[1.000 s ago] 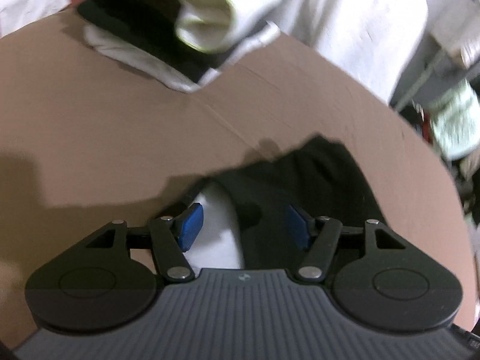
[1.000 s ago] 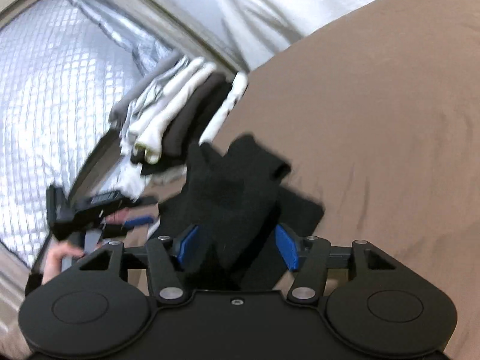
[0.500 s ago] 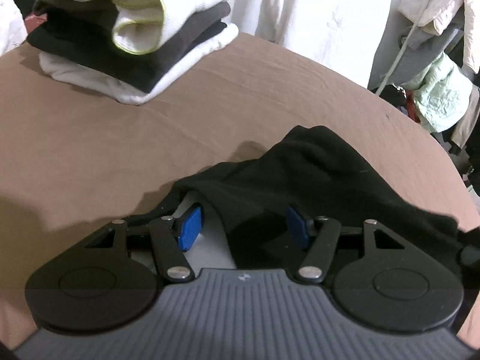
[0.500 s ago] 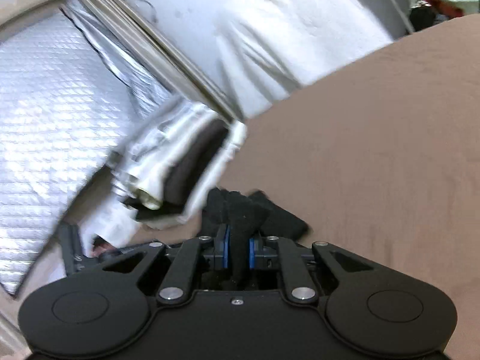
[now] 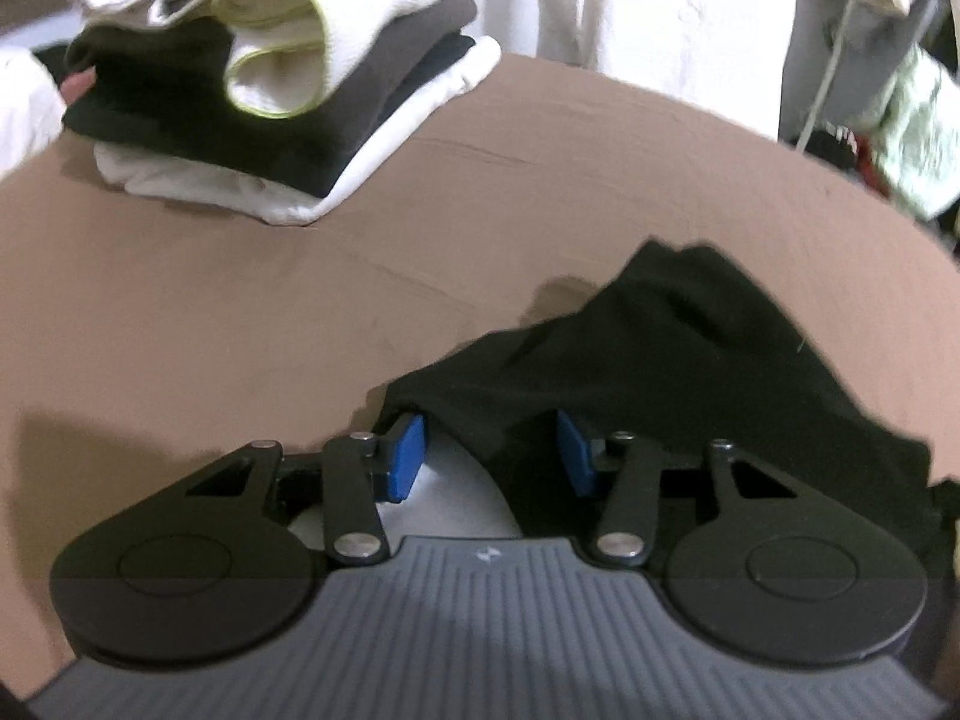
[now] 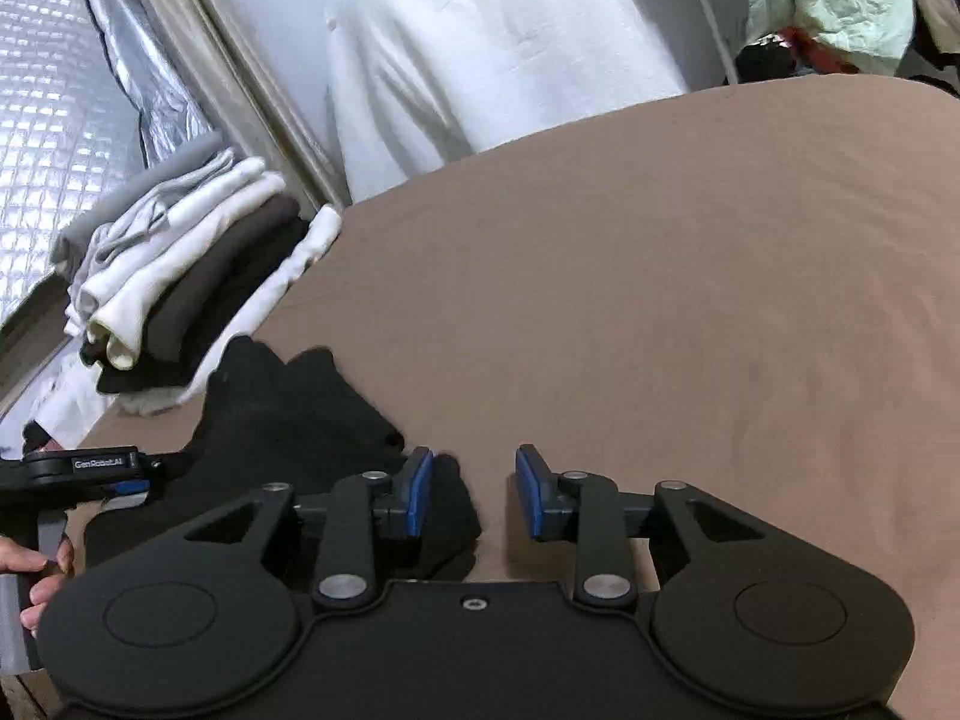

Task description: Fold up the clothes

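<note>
Black garment (image 5: 678,372) lies bunched on the brown sheet (image 5: 240,312), doubled over itself in a rough heap rather than spread flat, with one peak pointing away from the cameras. It sits near the front edge of the surface, close to the person, probably so both tools can reach it without stretching.

The left gripper (image 5: 489,456) hovers low over the near edge of the cloth with its blue pads standing wide apart; black fabric and a patch of something white lie in the gap between them, but neither pad presses on anything, so it holds nothing. From the right wrist view the same tool (image 6: 90,474) shows at the far left, a hand (image 6: 36,576) wrapped round its grip.

The right gripper (image 6: 474,495) is likewise spread open and empty; its left pad sits just at the garment's right edge (image 6: 312,420), its right pad over bare sheet. That straddling fits either a release or an approach to pinch; the pictures do not settle which.

A stack of folded clothes (image 5: 270,90), white, grey and dark layers, stands at the far left corner, well apart from the black piece, presumably kept clear of the working space.
</note>
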The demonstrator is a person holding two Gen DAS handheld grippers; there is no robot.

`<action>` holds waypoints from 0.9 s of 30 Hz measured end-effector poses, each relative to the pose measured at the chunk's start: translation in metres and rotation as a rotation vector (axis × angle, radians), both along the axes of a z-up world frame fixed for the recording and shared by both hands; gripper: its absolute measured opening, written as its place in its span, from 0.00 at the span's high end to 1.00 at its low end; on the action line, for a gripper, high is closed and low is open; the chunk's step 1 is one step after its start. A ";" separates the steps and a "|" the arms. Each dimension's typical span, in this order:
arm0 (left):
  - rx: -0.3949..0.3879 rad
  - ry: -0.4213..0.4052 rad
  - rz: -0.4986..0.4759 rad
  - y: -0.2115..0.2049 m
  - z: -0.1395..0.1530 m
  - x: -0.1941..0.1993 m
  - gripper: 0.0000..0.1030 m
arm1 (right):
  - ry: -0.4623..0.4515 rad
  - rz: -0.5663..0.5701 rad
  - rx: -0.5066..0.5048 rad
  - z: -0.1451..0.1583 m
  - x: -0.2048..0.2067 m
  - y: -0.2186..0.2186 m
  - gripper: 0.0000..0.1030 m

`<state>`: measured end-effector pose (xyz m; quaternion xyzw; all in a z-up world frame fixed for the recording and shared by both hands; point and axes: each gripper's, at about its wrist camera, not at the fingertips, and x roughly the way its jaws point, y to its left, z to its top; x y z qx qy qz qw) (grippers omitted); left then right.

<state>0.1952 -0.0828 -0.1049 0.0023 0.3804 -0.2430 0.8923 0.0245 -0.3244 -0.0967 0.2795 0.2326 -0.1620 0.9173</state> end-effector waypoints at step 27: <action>-0.145 0.086 0.117 0.042 0.005 0.013 0.49 | 0.106 0.407 -0.294 0.035 0.089 0.026 0.57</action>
